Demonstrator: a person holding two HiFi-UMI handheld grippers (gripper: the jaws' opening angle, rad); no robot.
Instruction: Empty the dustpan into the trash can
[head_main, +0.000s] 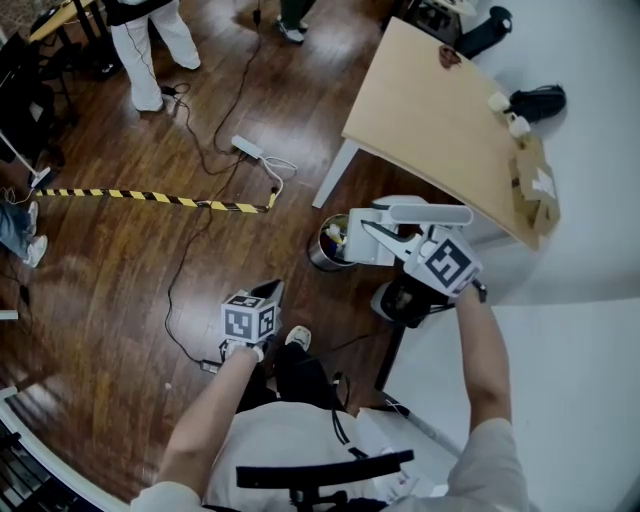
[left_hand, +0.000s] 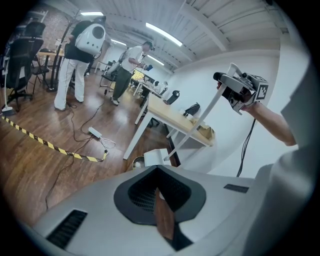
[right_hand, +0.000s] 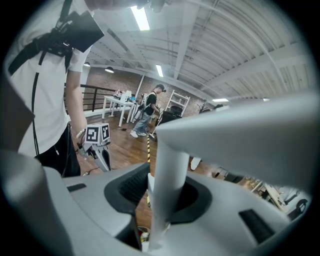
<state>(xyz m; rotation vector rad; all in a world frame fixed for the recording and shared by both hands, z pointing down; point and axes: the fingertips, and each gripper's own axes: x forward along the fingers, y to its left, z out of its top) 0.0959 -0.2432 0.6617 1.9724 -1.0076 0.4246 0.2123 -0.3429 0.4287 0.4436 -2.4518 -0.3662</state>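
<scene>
My right gripper (head_main: 403, 238) is shut on the long white handle (right_hand: 167, 185) of a white dustpan (head_main: 365, 238). The pan hangs tilted right over a small metal trash can (head_main: 322, 252) on the wooden floor, beside the table leg. The left gripper view shows the same thing: the right gripper (left_hand: 242, 90) holds the handle up high, with the dustpan (left_hand: 155, 157) down at the trash can (left_hand: 135, 163). My left gripper (head_main: 274, 292) hangs lower left of the can, apart from it, jaws together with nothing between them. In its own view the left gripper (left_hand: 163, 212) shows only a thin slit.
A light wooden table (head_main: 440, 110) stands just behind the can, with a paper bag (head_main: 535, 185) on it. An office chair base (head_main: 405, 300) is under my right hand. A power strip (head_main: 247, 148), cables and yellow-black tape (head_main: 150, 198) lie on the floor. People (head_main: 150, 50) stand further back.
</scene>
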